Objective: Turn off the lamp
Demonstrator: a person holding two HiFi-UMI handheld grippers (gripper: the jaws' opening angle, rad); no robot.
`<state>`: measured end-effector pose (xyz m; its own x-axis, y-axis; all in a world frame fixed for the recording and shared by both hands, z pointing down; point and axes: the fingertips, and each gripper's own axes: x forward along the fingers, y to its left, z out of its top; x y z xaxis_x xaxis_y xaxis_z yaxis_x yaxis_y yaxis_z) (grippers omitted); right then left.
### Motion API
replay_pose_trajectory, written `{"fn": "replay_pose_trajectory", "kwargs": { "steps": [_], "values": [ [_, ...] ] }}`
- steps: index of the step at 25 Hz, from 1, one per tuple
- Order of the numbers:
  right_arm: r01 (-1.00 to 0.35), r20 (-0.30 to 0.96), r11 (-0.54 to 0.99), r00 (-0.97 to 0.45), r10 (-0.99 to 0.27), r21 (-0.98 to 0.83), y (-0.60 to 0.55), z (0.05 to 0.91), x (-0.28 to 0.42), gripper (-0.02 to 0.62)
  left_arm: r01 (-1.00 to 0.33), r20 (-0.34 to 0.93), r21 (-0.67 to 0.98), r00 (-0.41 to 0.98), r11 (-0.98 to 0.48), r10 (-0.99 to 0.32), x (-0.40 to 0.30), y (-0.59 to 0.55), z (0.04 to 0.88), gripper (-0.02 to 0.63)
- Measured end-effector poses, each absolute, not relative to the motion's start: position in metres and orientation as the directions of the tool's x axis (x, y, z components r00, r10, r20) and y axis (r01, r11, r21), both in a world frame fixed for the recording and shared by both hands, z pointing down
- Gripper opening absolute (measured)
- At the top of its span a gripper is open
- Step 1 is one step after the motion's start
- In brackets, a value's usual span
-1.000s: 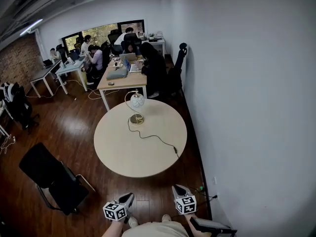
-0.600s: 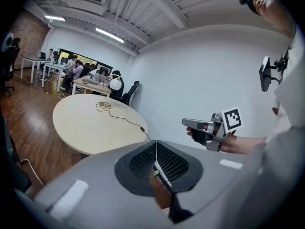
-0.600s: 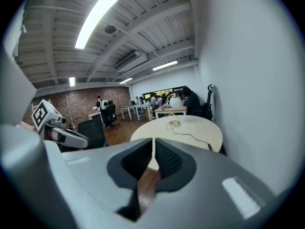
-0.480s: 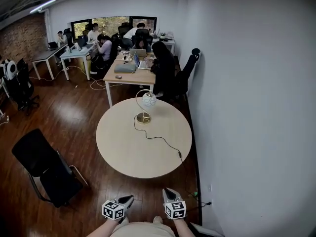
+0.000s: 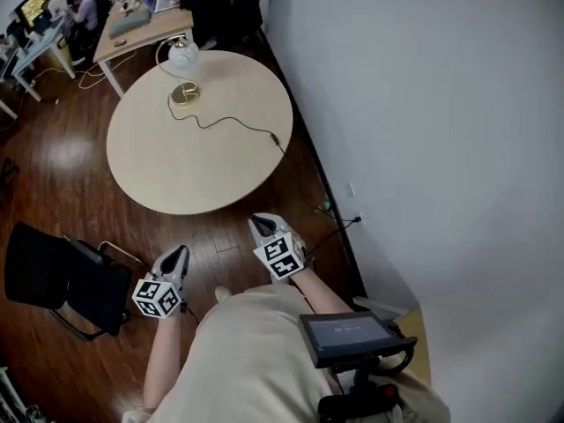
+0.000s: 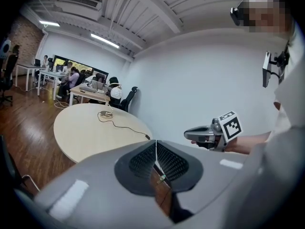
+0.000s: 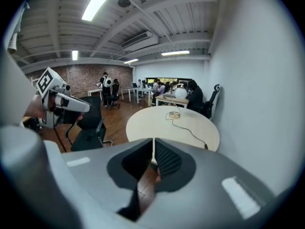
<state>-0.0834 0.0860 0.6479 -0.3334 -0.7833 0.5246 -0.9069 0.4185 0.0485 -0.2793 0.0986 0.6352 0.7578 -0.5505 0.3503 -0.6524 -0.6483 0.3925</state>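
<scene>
The lamp (image 5: 183, 55) stands on the far side of the round bench (image 5: 194, 170), close to the edge that faces a rectangular desk (image 5: 141, 28). It has a round gold base (image 5: 184, 94), a thin curved stem and a white globe that hangs above the base. The frames do not show whether the globe is lit. A dark cord (image 5: 231, 123) runs from the base across the bench top to a small dark inline piece (image 5: 275, 137) near the edge beside the white wall (image 5: 423, 104). From there it leaves the bench.

Both grippers are well apart from the bench and the lamp, held over the wooden floor (image 5: 53, 148) in front of the person's body.

- Right gripper (image 5: 261, 225): it is the nearer of the two to the bench edge and points toward the bench. Its jaws have just been closing. The right gripper view shows the pads meeting along a thin line, with nothing between them.
- Left gripper (image 5: 180, 254): it is lower and further left in the head view, near a black chair (image 5: 62, 280). The left gripper view shows its jaws together, pads in contact, with nothing between them.

A small screen unit (image 5: 348, 335) is mounted at the person's torso. Other people sit at the desks beyond the bench.
</scene>
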Motion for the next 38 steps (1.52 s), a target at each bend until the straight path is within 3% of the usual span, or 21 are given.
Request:
{"fn": "replay_pose_trajectory", "kwargs": {
  "steps": [16,38],
  "values": [
    [-0.895,0.573,0.443,-0.333,-0.749,0.060,0.068,0.656,-0.073,0.006,-0.671,0.385,0.394,0.741,-0.627,-0.551,-0.283,0.078,0.637,0.008],
    [-0.945,0.628,0.320,-0.292,-0.721,-0.072,0.118,0.704,-0.015,0.006,-0.652,0.452,0.431,0.754,-0.624,-0.476,-0.244,0.141,0.669,0.008]
  ]
}}
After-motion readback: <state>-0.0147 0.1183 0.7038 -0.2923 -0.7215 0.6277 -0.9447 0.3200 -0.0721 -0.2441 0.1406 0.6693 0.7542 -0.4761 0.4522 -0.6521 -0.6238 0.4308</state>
